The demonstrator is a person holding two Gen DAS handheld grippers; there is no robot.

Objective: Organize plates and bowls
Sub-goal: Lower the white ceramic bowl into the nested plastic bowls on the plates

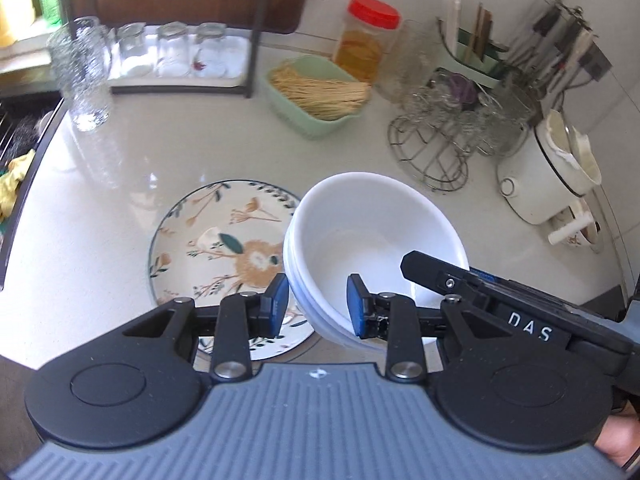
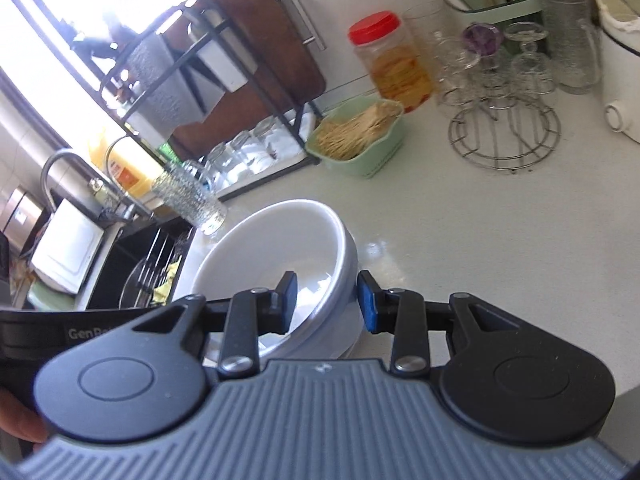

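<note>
- The left gripper (image 1: 318, 304), low in the left wrist view, has narrow jaws closed over the near wall of a stack of white bowls (image 1: 372, 232): one blue pad sits outside the stack, the other inside the top bowl.
- The right gripper (image 2: 328, 300), low centre in the right wrist view, grips the opposite wall of the same stack the same way, one pad inside and one outside; its black body also enters the left wrist view from the lower right.
- The stack sits at centre frame in both views, tilted; in the left wrist view it overlaps the right edge of a floral plate (image 1: 224, 256) lying flat on the pale counter (image 1: 120, 168).
- Whether the stack touches the plate or counter cannot be told.
- Beyond, in the upper centre, a green tub of noodles (image 1: 320, 96) stands beside a red-lidded jar (image 1: 366, 40).
- To the right a wire rack with upturned glasses (image 1: 448, 136), then a white pot (image 1: 548, 172) near the right edge.
- At upper left a textured glass (image 1: 82, 72) stands before a tray of tumblers (image 1: 176, 52).
- The sink (image 2: 148, 264) shows at the left edge in the right wrist view.
</note>
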